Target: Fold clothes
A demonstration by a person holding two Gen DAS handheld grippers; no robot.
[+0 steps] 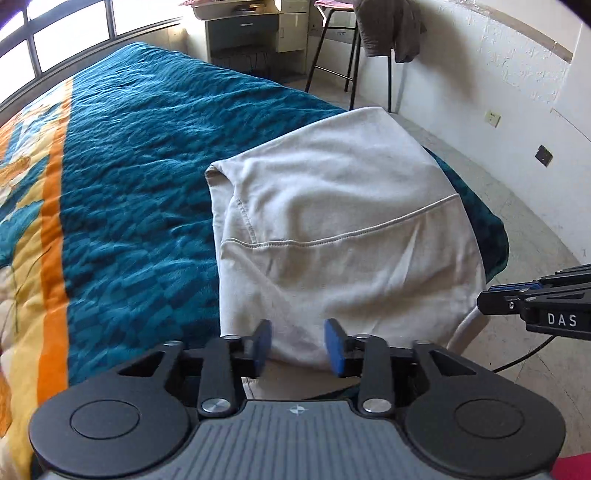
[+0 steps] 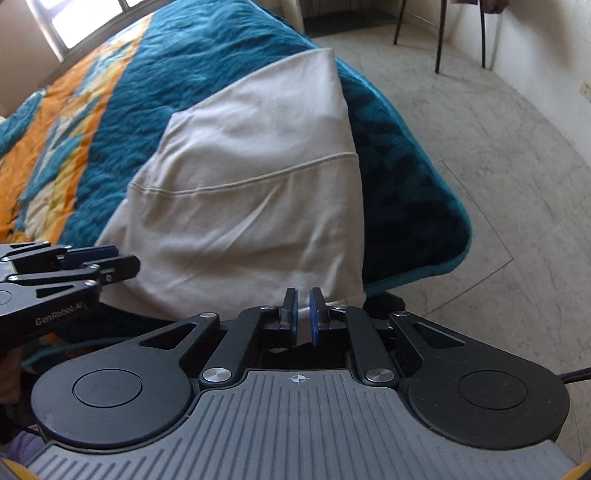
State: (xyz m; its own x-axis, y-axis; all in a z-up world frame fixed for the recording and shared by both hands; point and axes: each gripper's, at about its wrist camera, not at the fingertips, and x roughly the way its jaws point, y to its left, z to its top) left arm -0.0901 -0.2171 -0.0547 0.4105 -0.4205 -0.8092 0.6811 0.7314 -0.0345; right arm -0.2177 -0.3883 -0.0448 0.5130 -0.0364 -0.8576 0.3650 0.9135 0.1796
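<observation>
A pale grey garment [image 1: 332, 229] is found lying folded on the teal bedspread [image 1: 140, 177], at the corner of the bed nearest the floor [image 2: 480, 147]. A stitched hem line is seen running across its upper layer, and its near edge hangs over the bed's edge toward both grippers.

The left gripper [image 1: 297, 347] is held at the near edge of the garment. Its jaws are seen standing apart, with cloth lying between and beneath the blue pads [image 1: 334, 345], which are not pressing on it. The right gripper [image 2: 303, 319] is held at the near right corner. Its jaws are seen nearly together, with a thin sliver of pale cloth in the gap; whether the pads actually pinch it cannot be told with certainty, though a light pinch appears likely.

The garment is judged to be light, soft and limp, a jersey-type knit of some thickness. It is expected to sag and drape when lifted, and to shift on the plush bedspread only with some drag. No fragility is expected; slipping from a shallow pinch is the main risk. A hold is best taken at the two near corners, through all layers, so that the fold is carried over evenly.

No container is seen in use. A cabinet with a drawer [image 1: 242, 26] is noted against the far wall; its contents cannot be made out. A dark garment [image 1: 391, 29] is seen draped over a stool [image 1: 332, 48] beyond the bed.
</observation>
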